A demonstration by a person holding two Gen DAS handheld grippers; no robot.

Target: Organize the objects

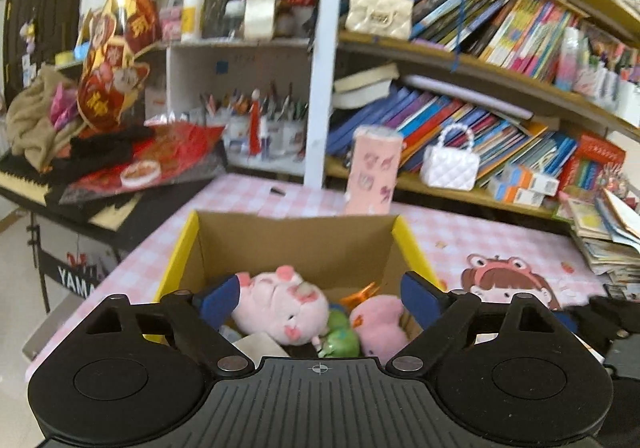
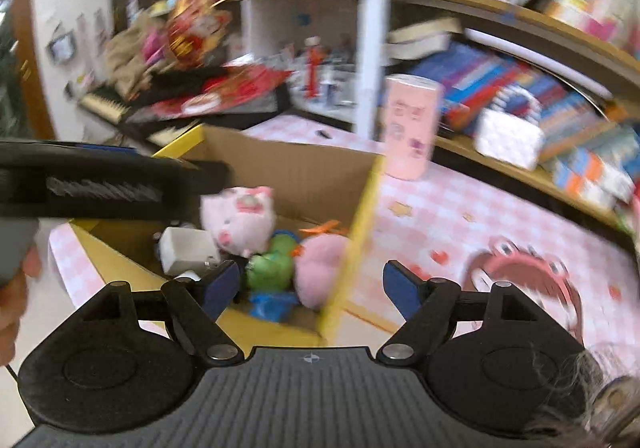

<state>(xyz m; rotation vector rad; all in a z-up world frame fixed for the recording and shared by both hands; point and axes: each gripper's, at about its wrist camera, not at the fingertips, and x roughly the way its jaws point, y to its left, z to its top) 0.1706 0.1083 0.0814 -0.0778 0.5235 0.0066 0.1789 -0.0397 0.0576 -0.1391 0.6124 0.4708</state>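
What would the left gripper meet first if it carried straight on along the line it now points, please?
Most likely the pink pig plush lying in the cardboard box: it sits between the open fingers of the left gripper, just ahead. Depth is hard to judge, so the box's back wall could come first.
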